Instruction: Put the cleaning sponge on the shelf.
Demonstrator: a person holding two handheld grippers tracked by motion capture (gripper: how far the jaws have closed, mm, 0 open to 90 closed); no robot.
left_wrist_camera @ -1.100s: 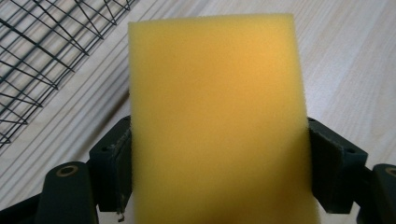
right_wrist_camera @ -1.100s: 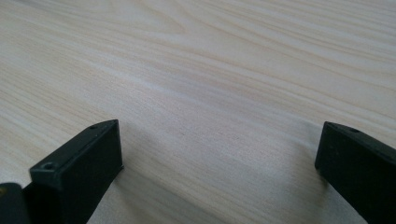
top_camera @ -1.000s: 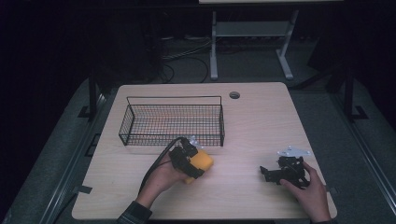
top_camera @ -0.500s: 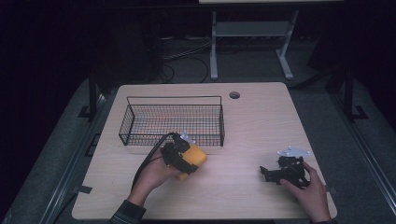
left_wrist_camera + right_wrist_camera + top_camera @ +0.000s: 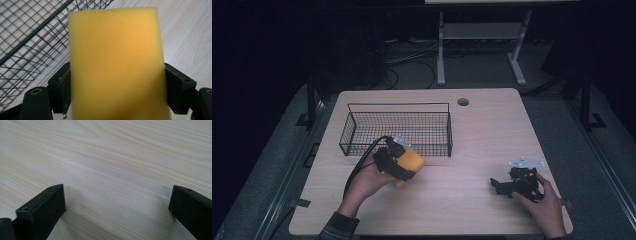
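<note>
- Light wooden table [image 5: 492,130] across the middle of the high view, dark floor all around, a small round hole near the top edge of the board.
- Black wire basket [image 5: 397,131] in the upper left part of the table, long side facing the bottom of the frame, nothing visible inside it.
- Yellow sponge [image 5: 408,162] just below the basket's front wall in the high view, close to its lower right corner, outside the wire. In the left gripper view, large and upright through the centre of the frame [image 5: 116,62], basket mesh at upper left, bare wood at right.
- Left gripper [image 5: 404,162] at centre left of the high view, clamped on the sponge: black pads [image 5: 61,91] pressed flat against both of its long sides, foam squeezed slightly between them. Hand [image 5: 364,180] beneath it, sleeve entering from the bottom edge.
- Right gripper [image 5: 497,185] at lower right of the high view, resting by the table's near edge, well apart from sponge and basket. In the right gripper view, jaws spread wide at lower left and lower right, nothing but wood grain between them.
- Progress, as a judgement: pick-up done, sponge secured and apparently raised off the table beside the basket. Left to do: carry over the front wall, lower inside, let go. Roughly halfway.
- Smallest detail: black cable [image 5: 359,165] looping from the left gripper down toward the wrist.
</note>
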